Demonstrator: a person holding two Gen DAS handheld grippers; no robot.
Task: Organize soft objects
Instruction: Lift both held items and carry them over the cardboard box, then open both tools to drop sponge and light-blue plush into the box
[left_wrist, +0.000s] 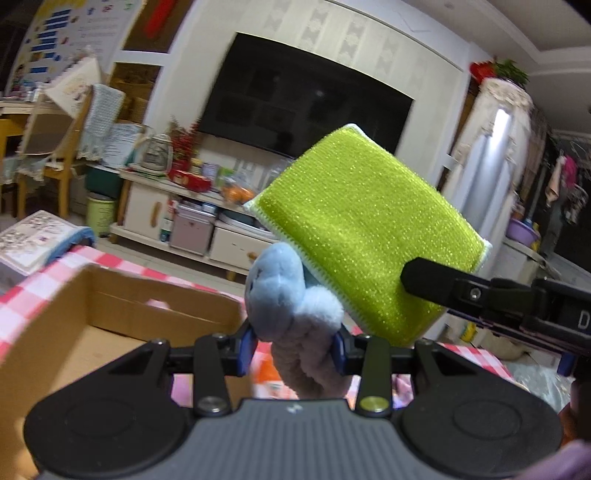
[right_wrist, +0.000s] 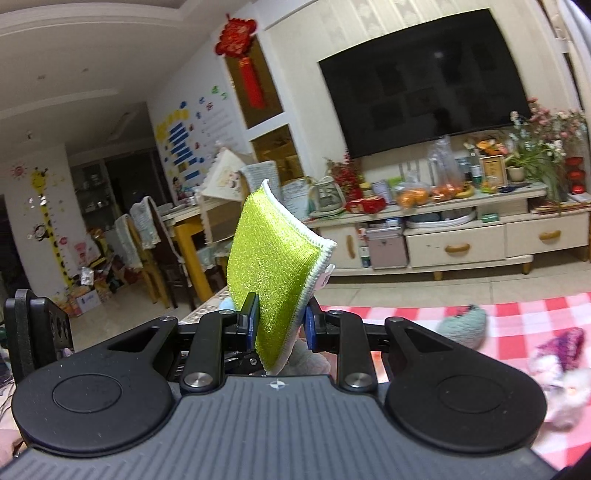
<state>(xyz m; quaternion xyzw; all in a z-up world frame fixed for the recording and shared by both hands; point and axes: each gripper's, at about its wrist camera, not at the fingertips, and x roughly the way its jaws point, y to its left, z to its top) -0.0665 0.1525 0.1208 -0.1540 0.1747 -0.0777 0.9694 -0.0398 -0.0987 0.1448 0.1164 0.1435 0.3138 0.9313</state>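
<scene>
Closest to the left wrist camera, the left gripper is closed on a pale blue plush toy; its blue pads squeeze the toy's lower part, and the round head stands up above them. Behind the toy, the right gripper comes in from the right side and holds a green sponge pad by one corner, so the pad hangs in the air just beside the toy. Low on the left, an open cardboard box sits on the red checked tablecloth.

Nearest in the right wrist view, the same right gripper is closed on the lower edge of the green sponge pad, which stands almost upright between the pads. On the tablecloth to the right lie more soft things: a grey-green knitted toy and a fluffy white and purple one.

Both objects seem to be on their way to the box. To do this step well, I would bring each gripper over the box opening in turn and release low inside, because the light sponge can bounce out. The two hands should stay apart, so the pad does not push the toy.
</scene>
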